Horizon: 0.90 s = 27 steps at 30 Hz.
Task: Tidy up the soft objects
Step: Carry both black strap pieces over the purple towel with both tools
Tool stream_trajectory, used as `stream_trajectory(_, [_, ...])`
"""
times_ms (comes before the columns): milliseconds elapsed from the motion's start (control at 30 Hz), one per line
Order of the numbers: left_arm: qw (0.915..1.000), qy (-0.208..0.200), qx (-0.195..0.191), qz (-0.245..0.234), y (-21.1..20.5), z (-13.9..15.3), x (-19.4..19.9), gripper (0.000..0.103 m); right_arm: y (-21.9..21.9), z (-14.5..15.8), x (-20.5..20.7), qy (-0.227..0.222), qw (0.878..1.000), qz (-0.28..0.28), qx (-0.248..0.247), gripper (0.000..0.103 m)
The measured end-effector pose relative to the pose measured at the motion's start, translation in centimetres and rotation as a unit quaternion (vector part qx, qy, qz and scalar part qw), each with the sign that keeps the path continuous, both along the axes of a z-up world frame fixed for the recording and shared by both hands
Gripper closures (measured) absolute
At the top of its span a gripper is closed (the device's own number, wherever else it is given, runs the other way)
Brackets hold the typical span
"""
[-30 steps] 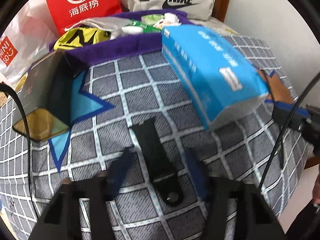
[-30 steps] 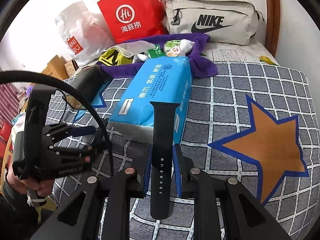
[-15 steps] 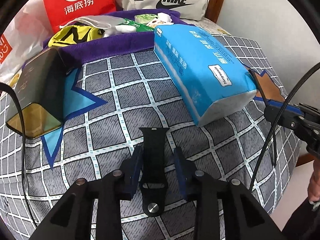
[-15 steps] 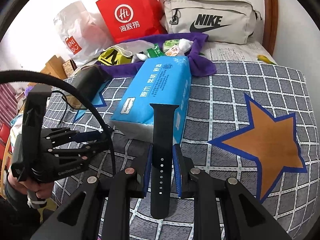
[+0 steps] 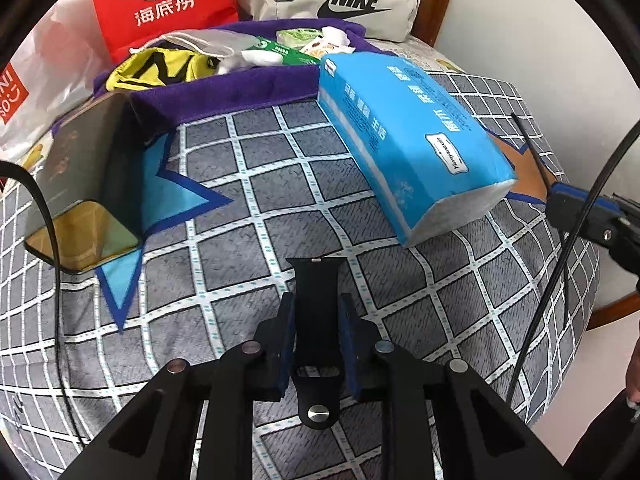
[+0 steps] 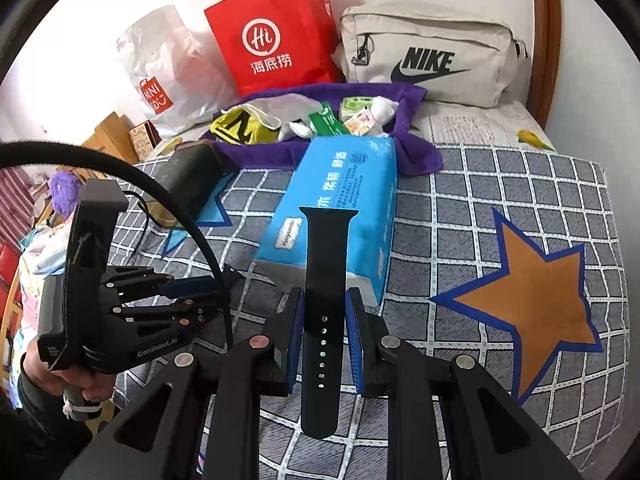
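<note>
My left gripper [image 5: 317, 312] is shut on a short black watch strap with a metal stud [image 5: 318, 320], held just above the checked bedcover. My right gripper [image 6: 323, 308] is shut on a longer black strap with holes [image 6: 323, 288], held up in front of the blue tissue pack [image 6: 340, 196]. The tissue pack also shows in the left wrist view [image 5: 408, 136], lying diagonally on the bed. The left gripper shows in the right wrist view [image 6: 132, 312], at the left. The right gripper's tip [image 5: 580, 216] shows at the right edge of the left wrist view.
A purple towel [image 5: 224, 92] at the back holds several small packets and a yellow-black pouch [image 5: 156, 68]. A dark box with a gold end [image 5: 80, 196] lies at left. A red paper bag [image 6: 272, 36], a Nike bag [image 6: 432, 60] and a plastic bag [image 6: 160, 76] stand behind.
My left gripper has closed on the short strap and lifted it slightly off the bedcover. My right gripper has kept hold of the long strap, nearly still.
</note>
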<state>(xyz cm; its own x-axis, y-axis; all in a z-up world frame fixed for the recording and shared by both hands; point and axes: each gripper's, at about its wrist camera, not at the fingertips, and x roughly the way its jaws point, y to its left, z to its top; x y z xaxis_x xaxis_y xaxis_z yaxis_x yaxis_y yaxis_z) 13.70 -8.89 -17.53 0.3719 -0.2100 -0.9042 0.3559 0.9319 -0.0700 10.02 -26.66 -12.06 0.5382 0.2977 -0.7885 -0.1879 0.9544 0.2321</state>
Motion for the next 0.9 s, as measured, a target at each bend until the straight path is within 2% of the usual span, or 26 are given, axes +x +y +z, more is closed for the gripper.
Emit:
stream_trajectory(300, [0.9992, -0.031, -0.022, 0.015, 2.5, 3.3, 0.2, 0.083, 1.6, 2.3, 0.8, -0.013, 1.0, 0.003, 0.001, 0.082])
stream_trajectory(900, [0.9924, -0.12, -0.022, 0.019, 5.0, 9.6, 3.0, 0.083, 4.5, 4.8, 4.4, -0.037, 0.999, 0.017, -0.013, 0.082])
